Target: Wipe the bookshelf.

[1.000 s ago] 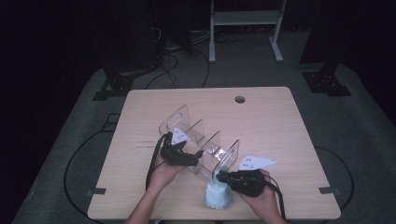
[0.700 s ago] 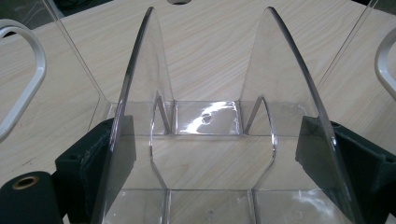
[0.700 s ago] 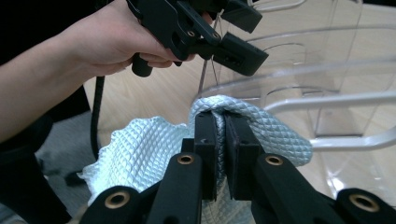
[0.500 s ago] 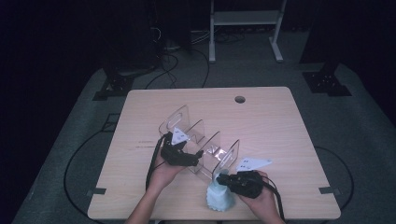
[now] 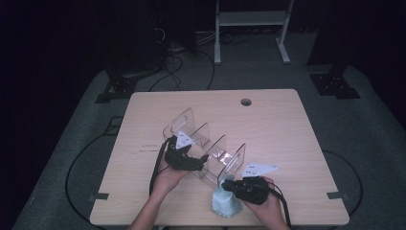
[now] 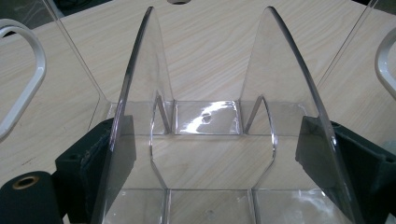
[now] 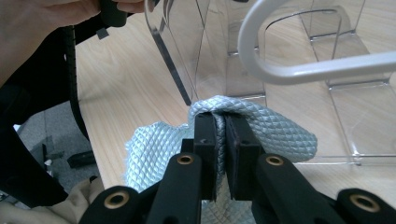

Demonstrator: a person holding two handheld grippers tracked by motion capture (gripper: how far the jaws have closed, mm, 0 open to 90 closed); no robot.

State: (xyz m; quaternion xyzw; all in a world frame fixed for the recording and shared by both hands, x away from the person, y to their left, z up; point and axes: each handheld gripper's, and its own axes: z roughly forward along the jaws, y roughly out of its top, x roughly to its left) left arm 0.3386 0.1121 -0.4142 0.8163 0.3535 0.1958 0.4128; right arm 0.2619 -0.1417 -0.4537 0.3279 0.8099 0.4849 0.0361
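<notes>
With your left gripper (image 5: 203, 158) clamped across the acrylic rack (image 6: 210, 121), keep your right gripper (image 7: 223, 122) pinching the cloth (image 7: 280, 130); wipe, probably, its near panel.

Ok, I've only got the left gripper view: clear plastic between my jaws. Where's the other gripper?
Observer: The right gripper is at the near table edge, beside the clear rack's near end.
Operator: Is it holding anything?
Observer: Yes, it is shut on a pale blue quilted cloth, pinched between the pads.
Operator: And what am I gripping?
Observer: The left gripper straddles the rack's middle section; both jaws sit outside its walls.
</notes>
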